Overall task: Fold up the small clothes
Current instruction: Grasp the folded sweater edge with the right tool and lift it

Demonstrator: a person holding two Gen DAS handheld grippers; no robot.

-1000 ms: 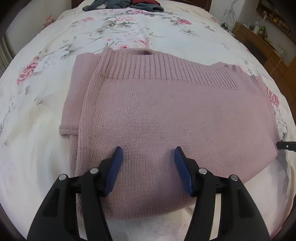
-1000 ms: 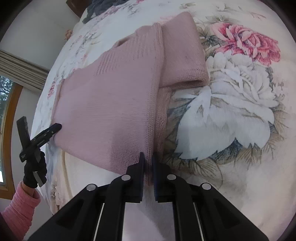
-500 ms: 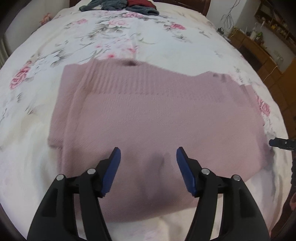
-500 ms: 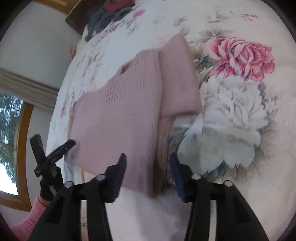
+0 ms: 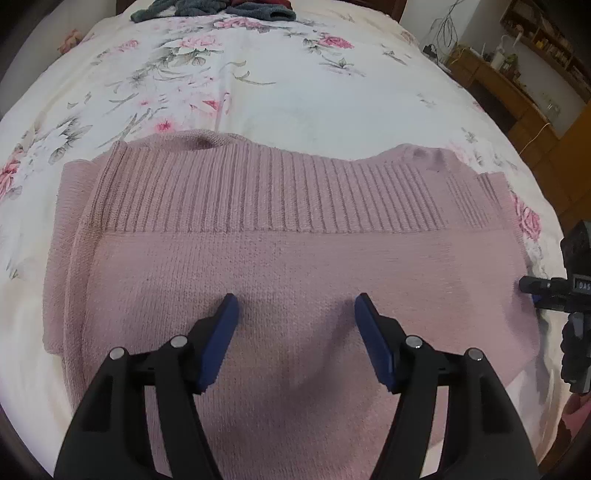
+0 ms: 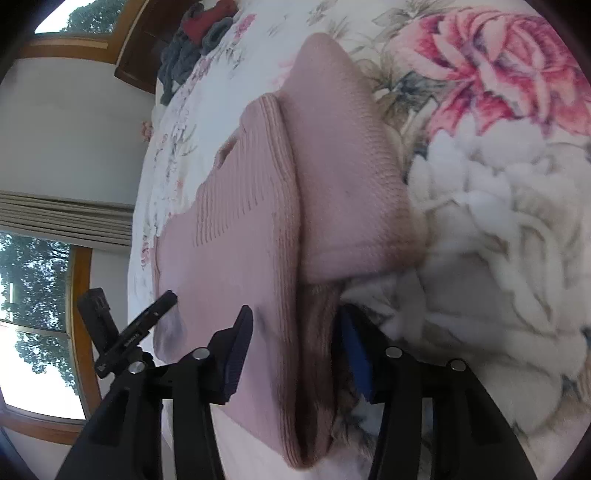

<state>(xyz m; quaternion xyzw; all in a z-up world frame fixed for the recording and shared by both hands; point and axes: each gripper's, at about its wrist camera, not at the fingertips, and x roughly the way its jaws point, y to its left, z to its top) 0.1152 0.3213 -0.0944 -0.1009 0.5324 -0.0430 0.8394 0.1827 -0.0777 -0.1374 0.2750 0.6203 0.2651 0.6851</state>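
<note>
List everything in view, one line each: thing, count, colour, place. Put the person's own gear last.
sweater: one, dusty pink knit, partly folded, lying flat on the bed near the grippers.
bedspread: one, white with pink roses, covering the bed under the sweater.
pile of clothes: one heap, grey and dark red, at the far end of the bed.
wooden furniture: brown, beside the bed on the right of the left wrist view.
window: wood-framed, trees outside, left of the right wrist view.
left gripper: black with blue pads, open above the sweater.
right gripper: black with blue pads, open astride the sweater's folded edge.
</note>
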